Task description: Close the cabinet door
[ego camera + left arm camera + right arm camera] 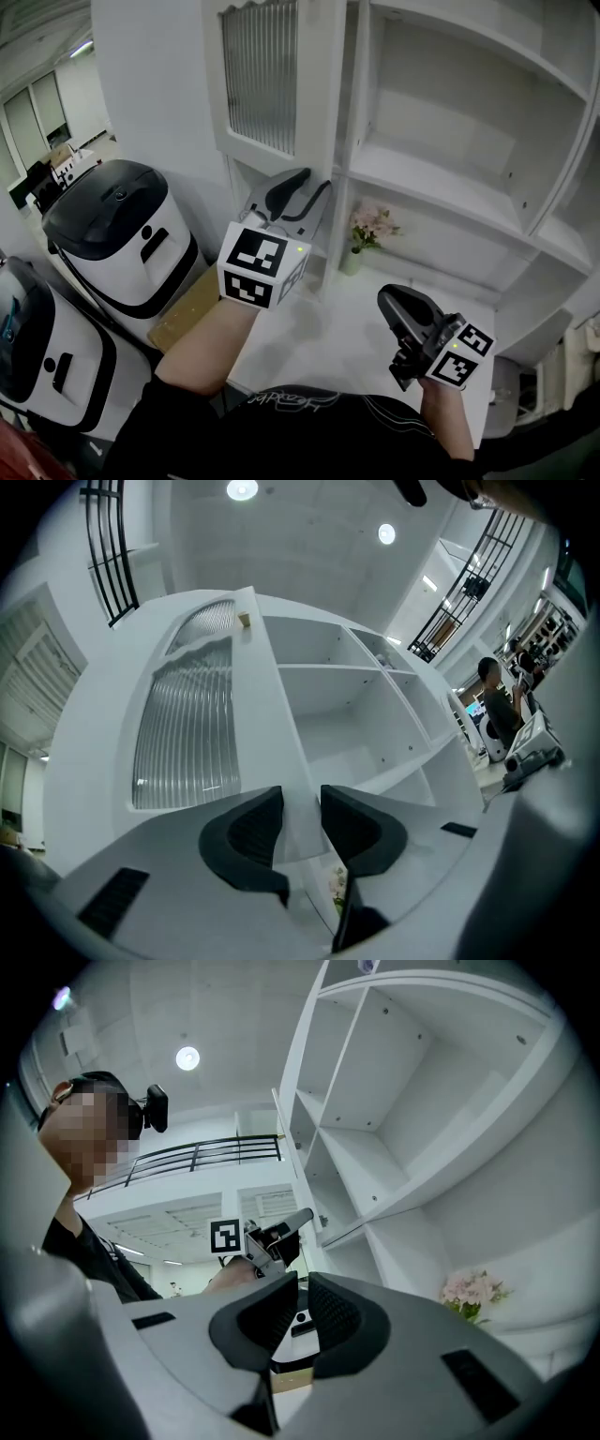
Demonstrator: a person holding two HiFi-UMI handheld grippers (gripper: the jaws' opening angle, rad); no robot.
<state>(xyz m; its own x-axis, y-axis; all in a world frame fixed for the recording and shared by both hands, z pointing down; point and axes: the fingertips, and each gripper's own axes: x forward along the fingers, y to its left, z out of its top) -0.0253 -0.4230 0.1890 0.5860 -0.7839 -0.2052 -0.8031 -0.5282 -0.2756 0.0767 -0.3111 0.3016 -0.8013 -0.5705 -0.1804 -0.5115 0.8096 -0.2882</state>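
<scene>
The white cabinet door (pixel 262 75) with a ribbed glass pane stands swung out from the open shelves (pixel 450 178). My left gripper (pixel 298 192) is at the door's lower free edge. In the left gripper view the door (pixel 187 714) has its edge running between the jaws of the left gripper (pixel 301 803), and the pads close on that edge. My right gripper (pixel 398 305) hangs lower right over the white counter, away from the door. In its own view the right gripper (pixel 304 1288) has its jaws nearly together with nothing between them, and the left gripper (pixel 281 1232) shows beyond.
A small vase of pink flowers (pixel 361 234) stands on the lower shelf behind the door. Two white machines with black tops (pixel 122 234) (pixel 37 356) stand at the left, beside a brown board (pixel 192 305). A person (pixel 502 705) stands far off to the right.
</scene>
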